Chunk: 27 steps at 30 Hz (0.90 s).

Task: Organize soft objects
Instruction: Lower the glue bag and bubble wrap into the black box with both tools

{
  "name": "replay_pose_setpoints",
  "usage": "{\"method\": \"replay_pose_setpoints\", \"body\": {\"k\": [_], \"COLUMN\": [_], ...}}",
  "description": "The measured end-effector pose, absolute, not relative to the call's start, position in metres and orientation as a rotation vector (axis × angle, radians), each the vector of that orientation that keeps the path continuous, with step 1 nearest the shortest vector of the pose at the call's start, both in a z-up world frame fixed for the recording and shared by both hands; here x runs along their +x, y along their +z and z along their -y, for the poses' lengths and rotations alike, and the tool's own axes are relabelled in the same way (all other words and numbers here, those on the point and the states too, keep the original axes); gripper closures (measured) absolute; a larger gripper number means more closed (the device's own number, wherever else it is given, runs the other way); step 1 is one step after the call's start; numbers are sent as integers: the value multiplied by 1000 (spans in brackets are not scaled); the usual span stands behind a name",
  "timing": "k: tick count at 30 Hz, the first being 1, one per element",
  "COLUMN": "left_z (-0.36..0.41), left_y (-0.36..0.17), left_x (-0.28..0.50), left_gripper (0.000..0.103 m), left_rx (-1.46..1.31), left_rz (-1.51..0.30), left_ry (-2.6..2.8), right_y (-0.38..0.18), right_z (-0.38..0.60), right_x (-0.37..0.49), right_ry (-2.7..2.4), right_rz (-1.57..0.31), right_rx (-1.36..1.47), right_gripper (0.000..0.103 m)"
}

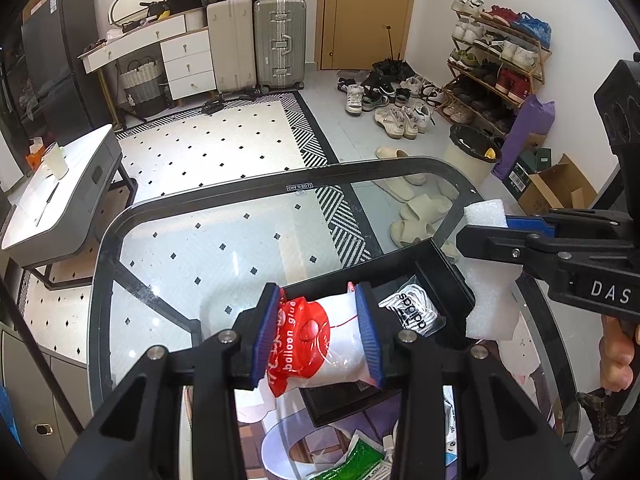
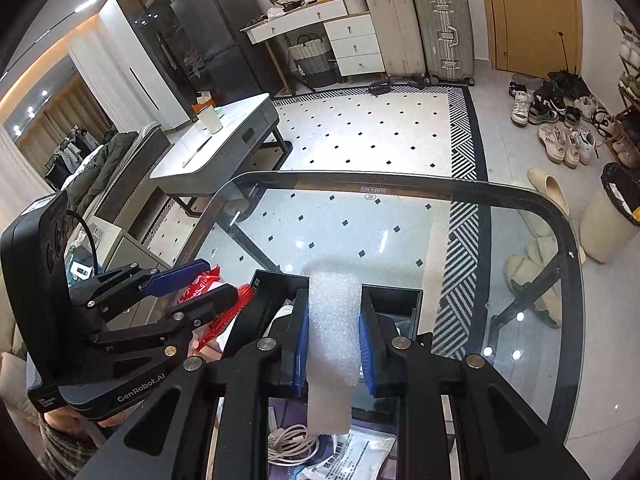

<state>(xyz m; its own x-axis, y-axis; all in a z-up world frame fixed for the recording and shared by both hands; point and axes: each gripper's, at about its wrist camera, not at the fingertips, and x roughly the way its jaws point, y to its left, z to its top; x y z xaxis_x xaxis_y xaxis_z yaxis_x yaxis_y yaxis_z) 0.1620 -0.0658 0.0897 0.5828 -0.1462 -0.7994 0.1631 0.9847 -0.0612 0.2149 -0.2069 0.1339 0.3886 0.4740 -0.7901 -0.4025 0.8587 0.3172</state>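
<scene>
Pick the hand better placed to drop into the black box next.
Probably left: the left gripper holds the balloon glue bag right over the black box; the foam sheet hangs by its edge.

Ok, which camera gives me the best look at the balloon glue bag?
The left wrist view: the balloon glue bag sits centred between the left gripper pads, label readable. The right wrist view shows only a red edge of it, mostly hidden by that gripper's fingers.

Both wrist cameras look steeply down along their tongs — close over the shared glass table [image 1: 120, 240].
</scene>
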Motion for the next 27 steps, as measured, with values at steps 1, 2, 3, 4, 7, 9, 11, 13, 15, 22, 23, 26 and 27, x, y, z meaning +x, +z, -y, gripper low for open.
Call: {"method": "replay_pose_setpoints", "body": {"k": [1, 2, 3, 4, 7, 9, 11, 13, 15, 22, 23, 26, 27], "left_z": [66, 67, 68, 68, 69, 71, 73, 74, 75, 81, 82, 85, 87], "left_y": [88, 86, 84, 82, 77, 74, 70, 65, 61, 48, 46, 41, 39], "left_x": [163, 164, 165, 167, 171, 173, 175, 177, 180, 186, 187, 189, 190], "left_gripper": [66, 66, 66, 66, 66, 66, 66, 66, 66, 66, 66, 66, 66], "left_rx": [20, 21, 23, 23, 18, 17, 18, 14, 10, 4, 4, -1, -2], "left_rz": [-935, -939, -945, -948, -958, -966, -974, -983, -993, -1024, -1027, -1039, -1043], "left_ry": [-183, -186, -189, -192, -196, -198, -201, -204, -208, -225, -227, -234, -236], "right_y": [133, 131, 130, 128, 124, 120, 116, 112, 108, 90, 87, 79, 75], "right_z": [206, 205, 204, 203, 200, 199, 199, 199, 197, 193, 193, 191, 190], "right_x": [216, 216, 217, 217, 221, 224, 227, 229, 229, 240, 240, 243, 244], "right_ry": [560, 560, 561, 563, 564, 564, 562, 562, 562, 563, 563, 565, 565], "right_rz": [-1034, -1036, -1040, -1044, -1054, -1061, -1068, -1076, -1083, -1119, -1124, -1140, -1146], "right_rx": [78, 77, 77, 77, 79, 83, 87, 90, 92, 100, 102, 102, 103], "right_gripper": [82, 82, 82, 82, 82, 82, 82, 82, 82, 82, 82, 82, 82]}}
